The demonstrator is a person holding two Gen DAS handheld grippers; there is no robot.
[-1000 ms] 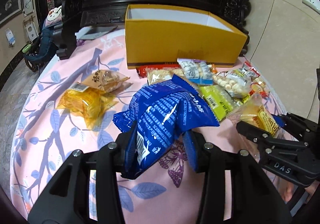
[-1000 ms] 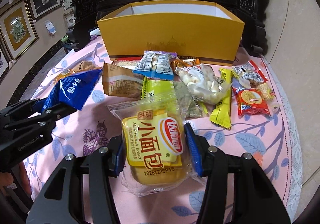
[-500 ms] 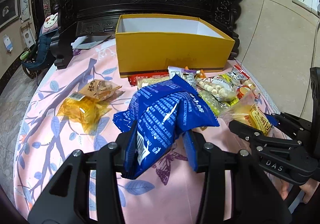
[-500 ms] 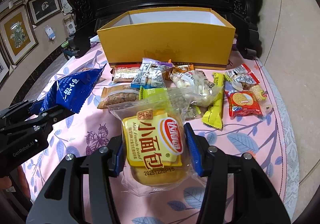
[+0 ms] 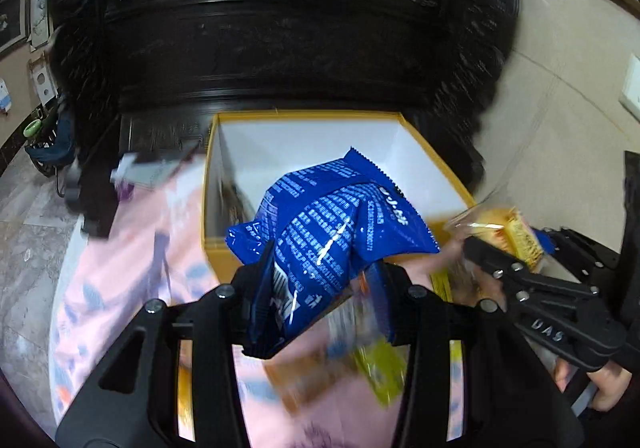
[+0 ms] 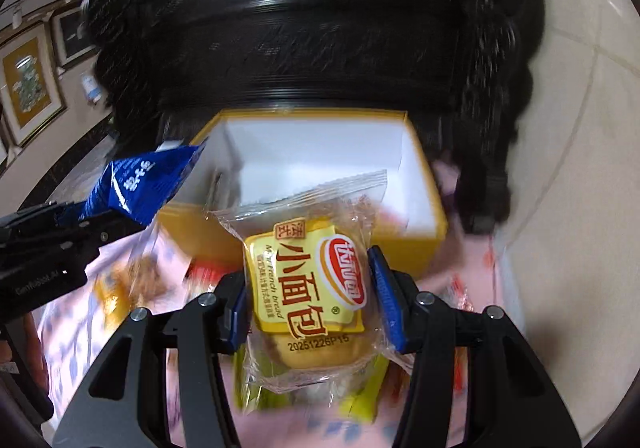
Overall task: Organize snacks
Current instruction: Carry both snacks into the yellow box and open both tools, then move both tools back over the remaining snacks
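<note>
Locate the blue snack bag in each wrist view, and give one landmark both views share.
Left wrist: the blue snack bag fills the centre, clamped in the left gripper.
Right wrist: the bag sits at the left edge.
Shared landmark: the yellow box, open behind it in both views.

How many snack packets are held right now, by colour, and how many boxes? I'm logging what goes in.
Blue snack packet, in the left gripper: 1
Yellow bread packet, in the right gripper: 1
Yellow box: 1
Total: 3
</note>
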